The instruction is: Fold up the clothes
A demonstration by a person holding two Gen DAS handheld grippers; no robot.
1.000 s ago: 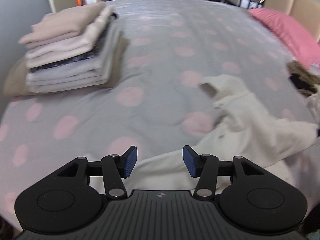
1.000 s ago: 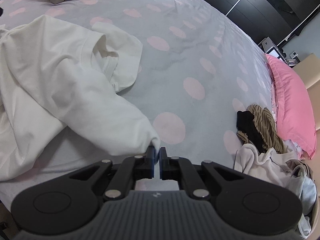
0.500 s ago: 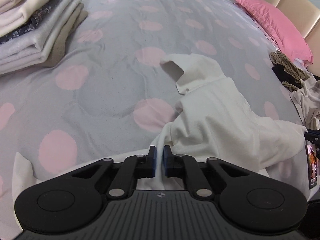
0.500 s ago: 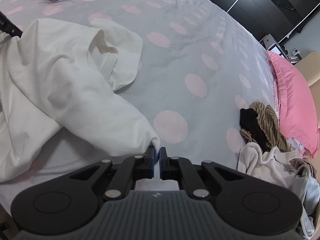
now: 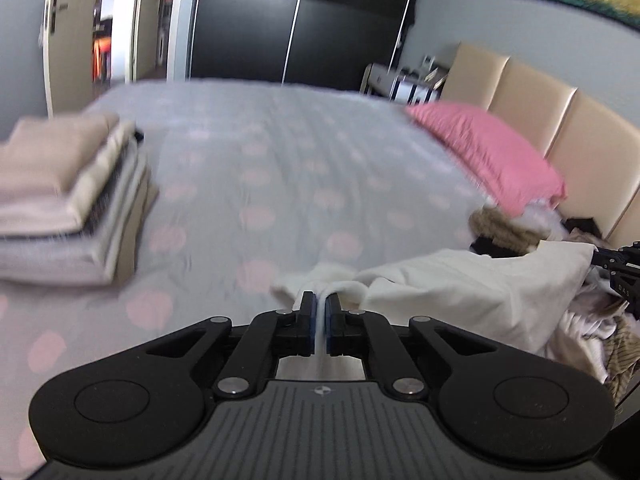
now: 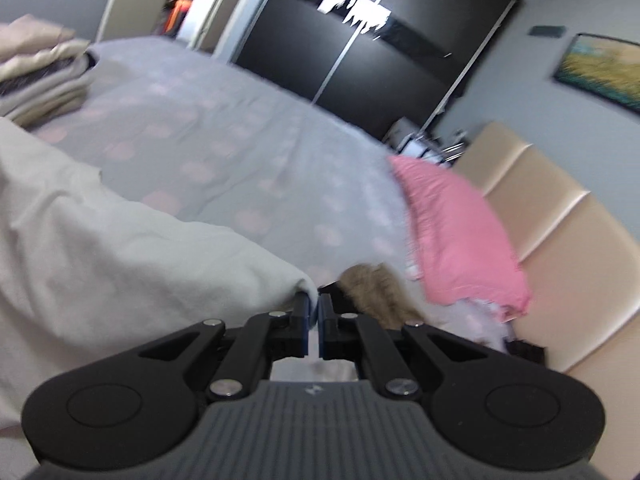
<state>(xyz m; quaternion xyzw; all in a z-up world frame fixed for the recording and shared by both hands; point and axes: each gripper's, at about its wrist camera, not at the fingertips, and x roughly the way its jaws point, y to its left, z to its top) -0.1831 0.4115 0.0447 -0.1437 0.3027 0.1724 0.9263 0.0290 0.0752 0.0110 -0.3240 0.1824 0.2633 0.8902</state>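
Note:
A white shirt [image 5: 460, 288] hangs stretched between my two grippers above the bed. My left gripper [image 5: 320, 308] is shut on one edge of it, with white cloth pinched between the blue pads. My right gripper [image 6: 314, 308] is shut on another corner of the white shirt [image 6: 120, 248], which drapes away to the left in the right wrist view. At the far right edge of the left wrist view the right gripper [image 5: 616, 260] shows, holding the cloth's end. Both views are blurred.
A stack of folded clothes [image 5: 60, 196] sits on the left of the grey bedspread with pink dots [image 5: 280, 152]. A pink pillow [image 5: 484, 156] lies against the beige headboard [image 5: 560, 128]. A heap of unfolded clothes [image 5: 512, 228] lies below the pillow. A dark wardrobe [image 5: 300, 28] stands behind.
My left gripper went from open to shut on the shirt's edge. Both grippers then rose and tilted up, lifting the shirt off the bed; the room's far wall came into view.

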